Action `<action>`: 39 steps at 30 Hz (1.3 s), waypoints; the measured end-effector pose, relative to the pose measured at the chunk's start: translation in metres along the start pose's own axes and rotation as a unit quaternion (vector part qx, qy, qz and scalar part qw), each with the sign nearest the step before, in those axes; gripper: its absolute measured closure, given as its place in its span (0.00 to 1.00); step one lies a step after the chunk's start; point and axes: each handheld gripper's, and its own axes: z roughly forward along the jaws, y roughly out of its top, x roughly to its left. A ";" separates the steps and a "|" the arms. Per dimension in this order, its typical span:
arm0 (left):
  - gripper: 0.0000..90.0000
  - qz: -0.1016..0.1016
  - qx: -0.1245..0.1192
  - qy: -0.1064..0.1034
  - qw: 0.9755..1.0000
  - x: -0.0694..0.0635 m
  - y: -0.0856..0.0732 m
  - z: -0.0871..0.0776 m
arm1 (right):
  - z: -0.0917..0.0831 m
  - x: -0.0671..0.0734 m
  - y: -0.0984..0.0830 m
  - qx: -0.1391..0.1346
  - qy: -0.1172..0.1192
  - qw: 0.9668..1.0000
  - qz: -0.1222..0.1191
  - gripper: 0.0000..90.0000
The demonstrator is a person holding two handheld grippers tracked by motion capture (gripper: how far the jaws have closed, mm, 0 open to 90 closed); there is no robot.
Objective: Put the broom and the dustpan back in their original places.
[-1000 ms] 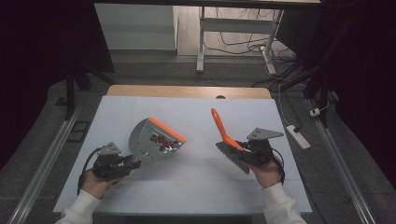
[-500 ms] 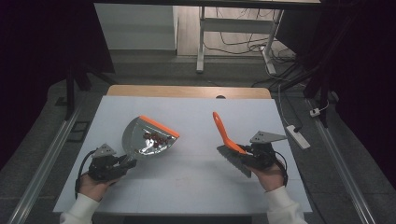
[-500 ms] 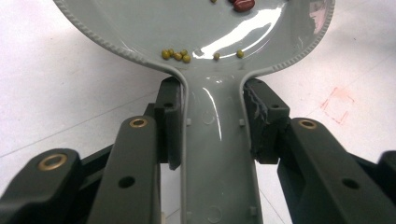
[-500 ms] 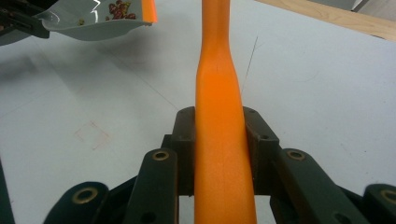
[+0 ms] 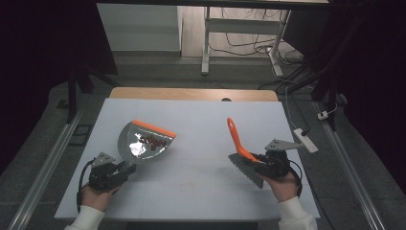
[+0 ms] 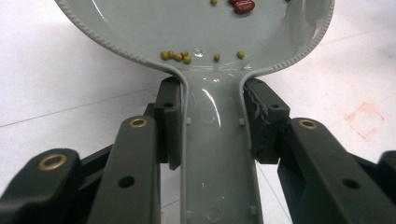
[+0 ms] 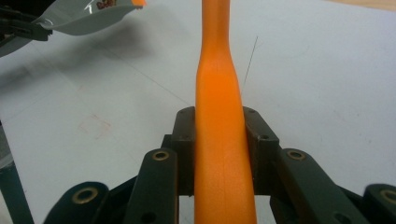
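My left gripper [image 6: 212, 135] clamps the light, stiff dustpan [image 5: 143, 142] handle; beans, probably loose, could roll. Right gripper [image 7: 219, 154] pinches the brush [image 5: 241, 152] handle.

We are in a lab or test room, not a home. A bare white tabletop [image 5: 201, 191] stands alone on grey flooring; beyond its far edge, loose cables [image 5: 239, 43] trail around metal frame legs [image 5: 206, 43], and a power strip [image 5: 306, 140] lies past its right edge.

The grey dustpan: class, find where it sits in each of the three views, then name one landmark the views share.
High view: dustpan left of centre on the table, red beans inside.
Left gripper view: fills the top, handle running down between the jaws.
Right gripper view: top-left corner.
Shared landmark: its orange front edge.
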 end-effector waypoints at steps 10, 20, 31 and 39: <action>0.69 -0.035 0.001 0.028 0.999 0.003 -0.005 0.001 | -0.005 -0.004 -0.004 0.002 -0.007 1.000 0.015 0.78; 0.69 -0.069 0.013 0.055 0.996 0.006 -0.009 0.006 | -0.001 -0.007 -0.012 0.014 -0.007 0.999 0.029 0.78; 0.69 -0.076 0.027 0.066 0.995 0.010 -0.011 0.014 | 0.004 -0.009 -0.016 0.030 -0.007 0.999 0.040 0.78; 0.69 -0.082 0.029 0.076 0.993 0.012 -0.012 0.017 | 0.015 -0.016 -0.024 0.057 -0.014 0.997 0.054 0.78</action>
